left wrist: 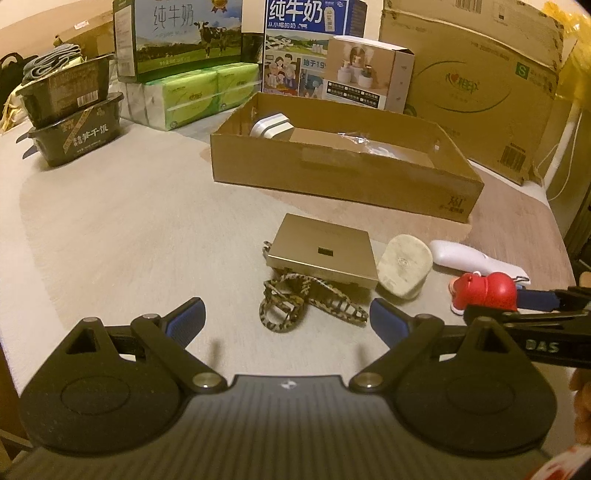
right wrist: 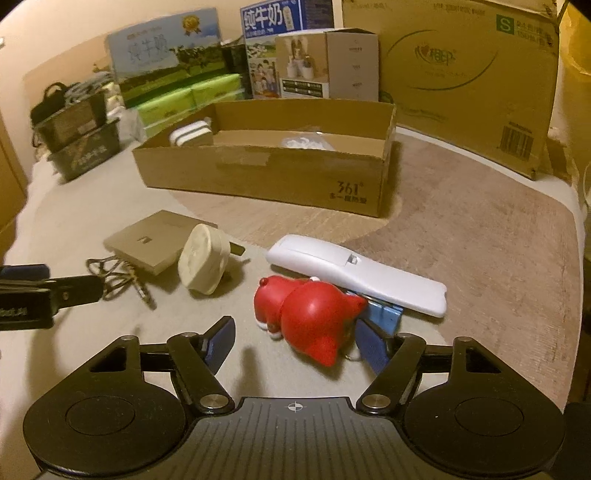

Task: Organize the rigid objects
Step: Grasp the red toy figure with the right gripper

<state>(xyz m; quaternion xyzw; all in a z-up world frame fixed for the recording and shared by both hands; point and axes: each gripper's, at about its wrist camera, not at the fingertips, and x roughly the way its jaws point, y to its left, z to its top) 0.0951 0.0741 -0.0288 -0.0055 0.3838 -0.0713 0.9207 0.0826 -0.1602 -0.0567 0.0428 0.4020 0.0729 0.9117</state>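
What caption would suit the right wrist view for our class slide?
Open right gripper closing in on a red toy figure lying beside a white remote, cardboard box waiting behind.

milk cartons point(left wrist: 192, 33) | green tissue packs point(left wrist: 195, 92) | black meal tubs point(left wrist: 74, 110) | large cardboard carton point(left wrist: 480, 74)

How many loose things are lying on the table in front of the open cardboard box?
6, maybe more hidden: gold box, patterned cord, cream plug, white remote, red toy, blue piece under the remote.
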